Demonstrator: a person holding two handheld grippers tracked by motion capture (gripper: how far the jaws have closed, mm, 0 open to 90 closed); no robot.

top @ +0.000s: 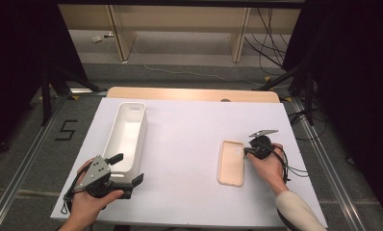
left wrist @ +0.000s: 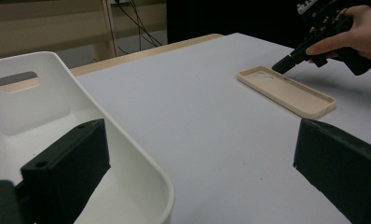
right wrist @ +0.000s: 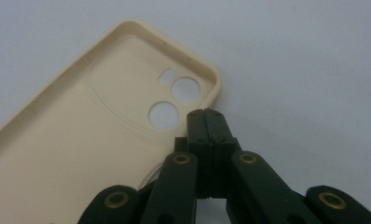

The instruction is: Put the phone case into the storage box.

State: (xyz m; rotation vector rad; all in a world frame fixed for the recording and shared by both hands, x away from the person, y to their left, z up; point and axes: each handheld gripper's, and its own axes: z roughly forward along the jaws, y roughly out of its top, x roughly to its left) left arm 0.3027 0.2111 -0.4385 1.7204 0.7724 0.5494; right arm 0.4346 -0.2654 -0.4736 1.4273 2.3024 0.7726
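Note:
A beige phone case point(top: 231, 163) point(left wrist: 286, 91) point(right wrist: 81, 140) lies hollow side up on the white table sheet point(top: 189, 139), right of centre. My right gripper point(top: 247, 151) point(left wrist: 279, 68) point(right wrist: 207, 115) is shut, its joined tips at the case's far right rim beside the camera holes; nothing shows between the jaws. A long white bin point(top: 127, 137) point(left wrist: 127, 154) stands empty at the left. My left gripper point(top: 127, 169) point(left wrist: 195, 140) is open at the bin's near end, one jaw inside the bin and the other outside over the sheet.
A wooden table edge point(top: 194, 94) shows behind the sheet. Cables point(top: 295, 168) trail from the right hand towards the table's right edge. Dark stands and floor rails flank the table on both sides.

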